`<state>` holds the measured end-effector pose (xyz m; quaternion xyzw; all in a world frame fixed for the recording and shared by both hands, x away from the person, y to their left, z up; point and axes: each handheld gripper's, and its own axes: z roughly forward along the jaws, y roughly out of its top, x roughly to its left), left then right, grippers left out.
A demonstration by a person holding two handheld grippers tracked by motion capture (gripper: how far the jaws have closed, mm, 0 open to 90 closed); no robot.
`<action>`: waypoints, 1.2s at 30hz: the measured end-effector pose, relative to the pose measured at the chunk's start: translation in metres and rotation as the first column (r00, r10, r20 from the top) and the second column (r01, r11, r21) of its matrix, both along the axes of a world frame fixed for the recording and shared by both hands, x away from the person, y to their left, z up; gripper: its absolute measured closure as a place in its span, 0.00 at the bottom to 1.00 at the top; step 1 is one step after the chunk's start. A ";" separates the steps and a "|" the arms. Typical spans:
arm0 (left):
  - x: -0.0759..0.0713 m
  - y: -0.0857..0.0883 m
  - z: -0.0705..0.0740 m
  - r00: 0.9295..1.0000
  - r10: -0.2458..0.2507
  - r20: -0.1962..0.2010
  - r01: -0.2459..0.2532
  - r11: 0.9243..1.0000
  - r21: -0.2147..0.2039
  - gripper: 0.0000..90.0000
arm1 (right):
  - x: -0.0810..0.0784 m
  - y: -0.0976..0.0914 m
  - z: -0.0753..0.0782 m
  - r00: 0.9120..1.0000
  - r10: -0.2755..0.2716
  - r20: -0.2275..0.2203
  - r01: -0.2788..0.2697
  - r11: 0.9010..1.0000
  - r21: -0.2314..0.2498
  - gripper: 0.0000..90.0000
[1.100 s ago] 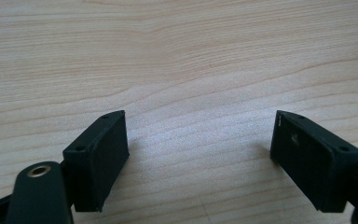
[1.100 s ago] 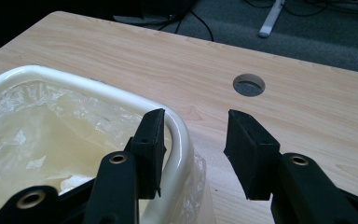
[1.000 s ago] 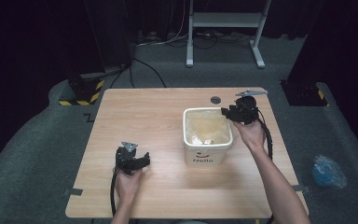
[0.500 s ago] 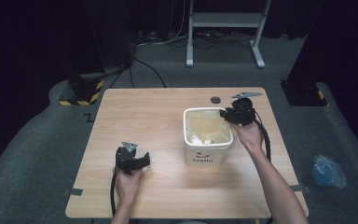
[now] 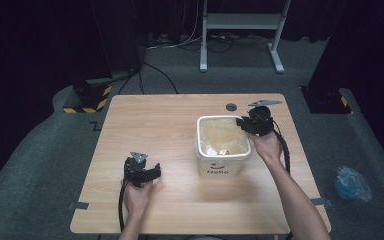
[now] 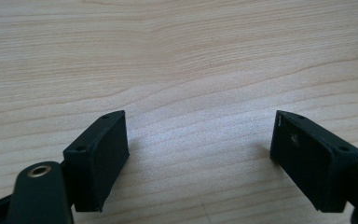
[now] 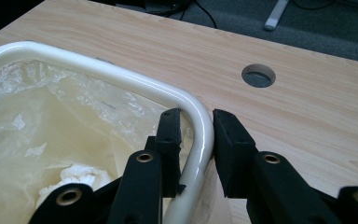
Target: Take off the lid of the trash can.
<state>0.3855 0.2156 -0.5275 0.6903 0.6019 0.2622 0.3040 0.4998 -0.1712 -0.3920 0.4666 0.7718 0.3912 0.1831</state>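
While I am closing the right gripper (image 7: 196, 133) astride the white bin's (image 5: 223, 162) far-right rim corner, jaws nearly pinching it, the left gripper (image 6: 198, 154), gaping empty, is idling well left of the bin.

A recording studio or lab set-up, this: a light wooden table (image 5: 180, 130) with a round cable hole (image 5: 231, 107) stands on grey carpet (image 5: 55, 165), black curtains (image 5: 35, 40) hang all around, cables (image 5: 160, 75) trail across the floor, and a white metal stand (image 5: 240, 22) sits behind, beside a yellow-and-black striped block (image 5: 87, 102).
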 end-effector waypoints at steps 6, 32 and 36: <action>0.000 0.000 0.000 1.000 0.000 0.000 0.000 1.000 0.000 0.21 | -0.001 -0.001 0.000 1.000 -0.007 0.001 0.007 1.000 0.007 0.81; 0.000 0.000 0.000 1.000 0.000 0.001 0.000 1.000 0.000 0.21 | -0.009 -0.013 0.012 1.000 -0.024 0.012 0.024 0.999 0.042 0.82; 0.000 0.000 0.000 1.000 0.000 0.001 0.000 1.000 0.000 0.21 | -0.010 -0.015 0.013 0.999 -0.032 0.019 0.031 0.999 0.041 0.82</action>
